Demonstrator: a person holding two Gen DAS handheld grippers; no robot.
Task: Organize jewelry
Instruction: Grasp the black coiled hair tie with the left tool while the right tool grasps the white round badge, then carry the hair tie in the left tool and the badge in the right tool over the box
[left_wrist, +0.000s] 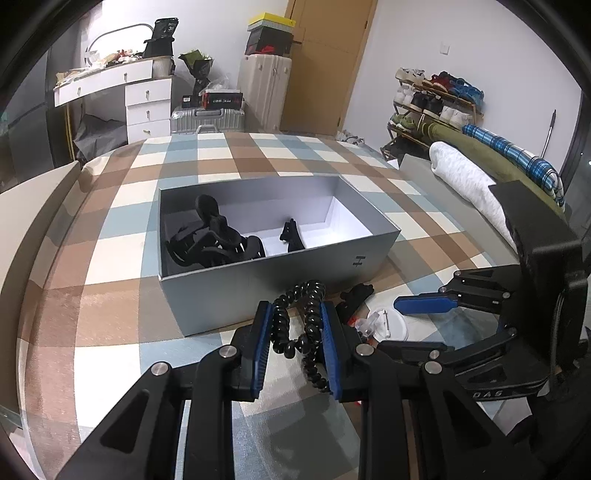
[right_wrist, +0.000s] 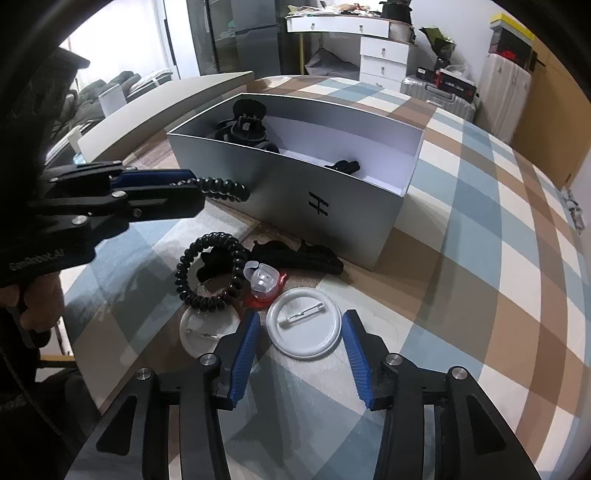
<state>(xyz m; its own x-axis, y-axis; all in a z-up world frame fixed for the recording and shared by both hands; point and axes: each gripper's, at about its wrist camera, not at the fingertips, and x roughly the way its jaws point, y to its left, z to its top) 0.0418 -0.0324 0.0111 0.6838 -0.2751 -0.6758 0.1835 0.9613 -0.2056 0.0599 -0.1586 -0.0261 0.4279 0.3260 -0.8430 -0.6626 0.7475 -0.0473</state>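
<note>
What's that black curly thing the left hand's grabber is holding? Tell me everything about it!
It is a black spiral hair tie, a glossy, plastic-looking coil like a phone cord. The left gripper is shut on it, its blue fingers squeezing the loop from both sides. It is lifted above the checked cloth, just in front of the grey box, and one end pokes out past the fingers toward the box.
</note>
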